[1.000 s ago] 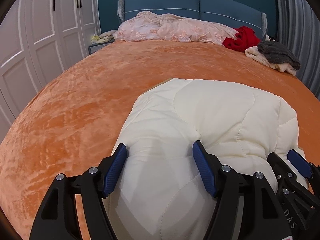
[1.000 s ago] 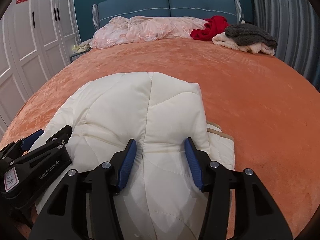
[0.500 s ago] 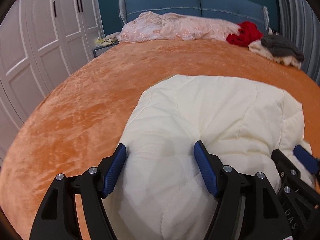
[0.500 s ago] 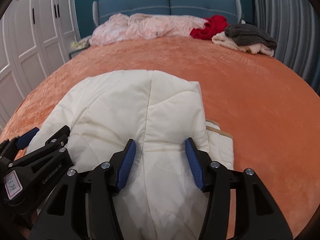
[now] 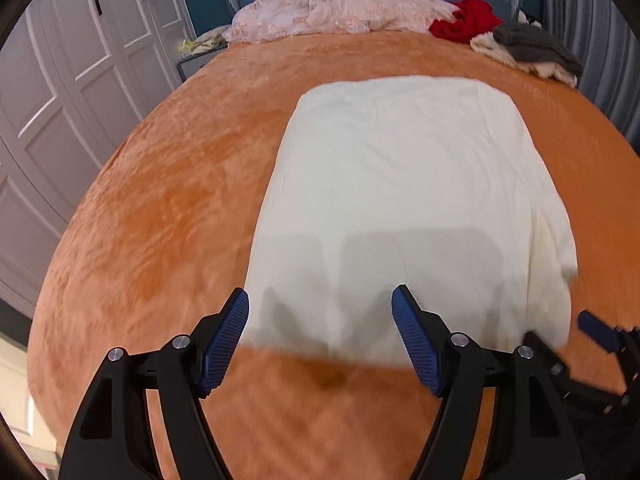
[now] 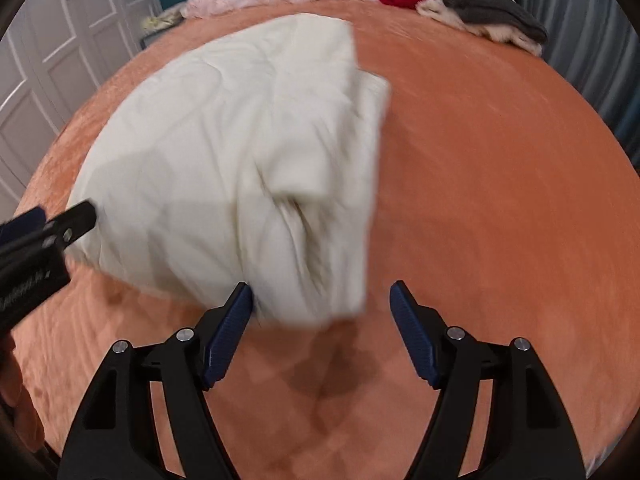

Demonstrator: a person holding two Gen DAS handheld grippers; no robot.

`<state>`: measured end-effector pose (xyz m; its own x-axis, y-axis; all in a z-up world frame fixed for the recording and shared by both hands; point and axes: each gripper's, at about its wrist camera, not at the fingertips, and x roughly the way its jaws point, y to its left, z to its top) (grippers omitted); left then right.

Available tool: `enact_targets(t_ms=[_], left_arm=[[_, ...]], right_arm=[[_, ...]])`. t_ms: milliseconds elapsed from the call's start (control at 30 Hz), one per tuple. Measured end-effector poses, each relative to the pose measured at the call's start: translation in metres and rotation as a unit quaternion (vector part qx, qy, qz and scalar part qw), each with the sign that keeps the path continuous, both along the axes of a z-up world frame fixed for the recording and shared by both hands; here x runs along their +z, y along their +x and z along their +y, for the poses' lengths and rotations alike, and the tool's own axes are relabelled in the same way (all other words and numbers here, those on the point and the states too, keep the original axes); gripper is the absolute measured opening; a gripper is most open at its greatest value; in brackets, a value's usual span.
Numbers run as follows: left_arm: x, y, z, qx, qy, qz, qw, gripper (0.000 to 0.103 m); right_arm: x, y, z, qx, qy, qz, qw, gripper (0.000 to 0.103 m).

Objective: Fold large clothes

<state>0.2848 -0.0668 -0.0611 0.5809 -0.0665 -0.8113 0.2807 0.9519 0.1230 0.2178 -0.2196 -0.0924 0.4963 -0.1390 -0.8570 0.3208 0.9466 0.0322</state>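
Both grippers have pulled back off the cream quilted jacket (image 5: 404, 200), which now lies folded on the orange bedspread (image 5: 160, 220) (blurred); left gripper (image 5: 320, 336) and right gripper (image 6: 322, 320) gape, empty.

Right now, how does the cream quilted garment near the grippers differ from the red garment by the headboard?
The cream quilted garment lies mid-bed in a broad, roughly rectangular fold; the red garment sits crumpled in a heap at the far edge. The cream one covers far more bed than the red one. Both rest on the orange bedspread, and neither is gripped.
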Motion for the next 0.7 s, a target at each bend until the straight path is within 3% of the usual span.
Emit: enact_targets(t_ms=[200, 333, 500, 700], left_arm=[[0.026, -0.054, 0.013, -0.002, -0.014, -0.01, 0.9998, 0.072], [0.042, -0.091, 0.02, 0.006, -0.017, -0.023, 0.9996, 0.072], [0.053, -0.137, 0.029, 0.013, -0.013, -0.035, 0.9992, 0.072], [0.06, -0.167, 0.037, 0.019, -0.022, -0.038, 0.9988, 0.072]], right_arm=[[0.055, -0.061, 0.028, 0.009, -0.05, -0.044, 0.998, 0.068], [0.083, -0.107, 0.045, -0.004, -0.061, -0.074, 0.995, 0.08], [0.095, -0.144, 0.05, -0.011, -0.052, -0.086, 0.995, 0.082], [0.097, -0.174, 0.058, -0.005, -0.053, -0.091, 0.994, 0.082]])
